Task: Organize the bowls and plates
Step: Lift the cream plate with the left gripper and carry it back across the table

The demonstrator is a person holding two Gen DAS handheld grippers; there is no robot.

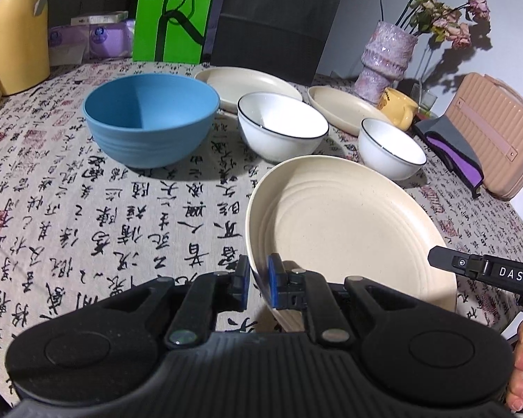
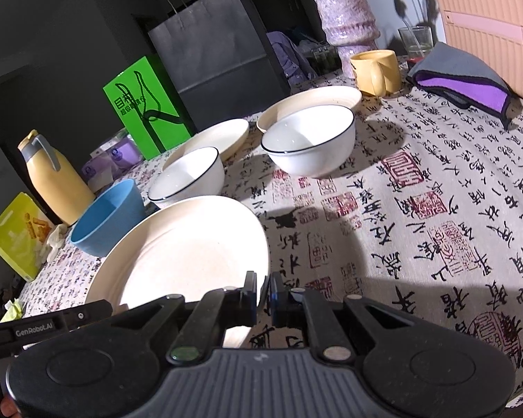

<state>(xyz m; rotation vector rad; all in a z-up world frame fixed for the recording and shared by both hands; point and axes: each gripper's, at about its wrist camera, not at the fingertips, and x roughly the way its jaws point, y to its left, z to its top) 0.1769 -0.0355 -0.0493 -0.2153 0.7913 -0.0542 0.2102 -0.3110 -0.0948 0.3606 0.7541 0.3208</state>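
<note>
We angle both grippers downward: our left gripper point(image 1: 258, 280) and right gripper point(image 2: 263, 296) each pinch opposite rims of the cream plate point(image 1: 352, 230), tilted above open tablecloth point(image 1: 122, 223) before the blue bowl point(image 1: 151, 118).

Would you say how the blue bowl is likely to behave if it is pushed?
The blue bowl looks like matte plastic, so probably light and hardly fragile. On the tablecloth it would likely drag rather than glide. Its tall sides over a narrower base suggest a high push could tip it.
</note>
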